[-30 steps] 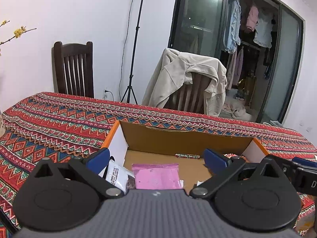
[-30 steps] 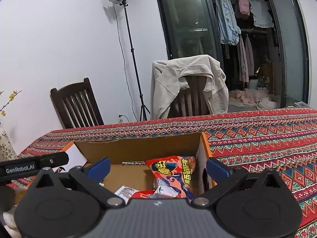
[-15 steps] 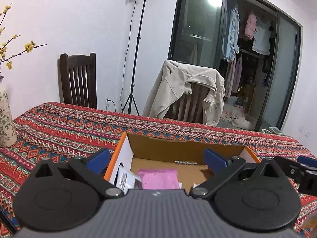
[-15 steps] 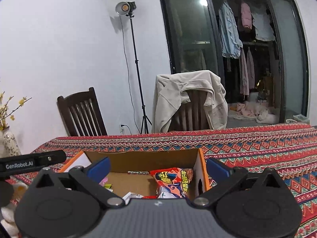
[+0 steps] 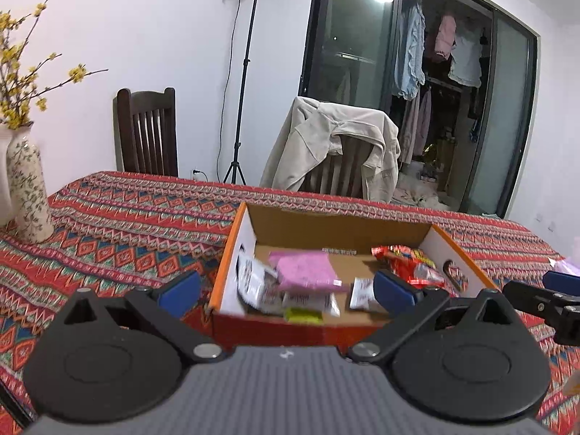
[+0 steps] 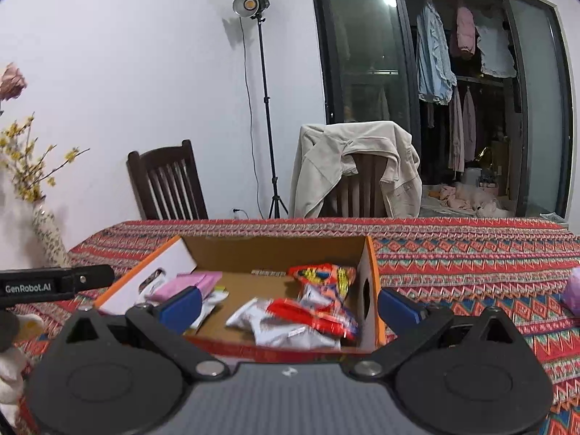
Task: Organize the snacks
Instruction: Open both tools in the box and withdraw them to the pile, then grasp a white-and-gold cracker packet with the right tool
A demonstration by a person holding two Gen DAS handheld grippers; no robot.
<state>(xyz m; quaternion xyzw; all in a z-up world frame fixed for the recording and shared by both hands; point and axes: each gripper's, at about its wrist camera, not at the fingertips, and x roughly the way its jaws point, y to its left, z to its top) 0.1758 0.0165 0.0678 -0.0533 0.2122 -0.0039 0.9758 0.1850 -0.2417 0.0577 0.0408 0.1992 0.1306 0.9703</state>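
Both grippers, left (image 5: 286, 286) and right (image 6: 288, 302), hover with jaws spread and empty over the cardboard box (image 5: 232, 250) mid-surface, where light, crinkly, slippery snack packets (image 6: 290, 322) look best pinched by a sealed edge.

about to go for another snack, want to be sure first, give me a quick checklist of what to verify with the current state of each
1. Left gripper open and holding nothing: ok.
2. Right gripper open and holding nothing: ok.
3. Cardboard box upright with its top open: ok.
4. Snacks already lying inside the box, such as the pink packet and the red packet: ok.
5. Free floor space left in the box: ok, bare cardboard shows mid-box.
6. Next snack located: cannot tell; a pale purple object lies on the tablecloth at the right edge, too cropped to identify.
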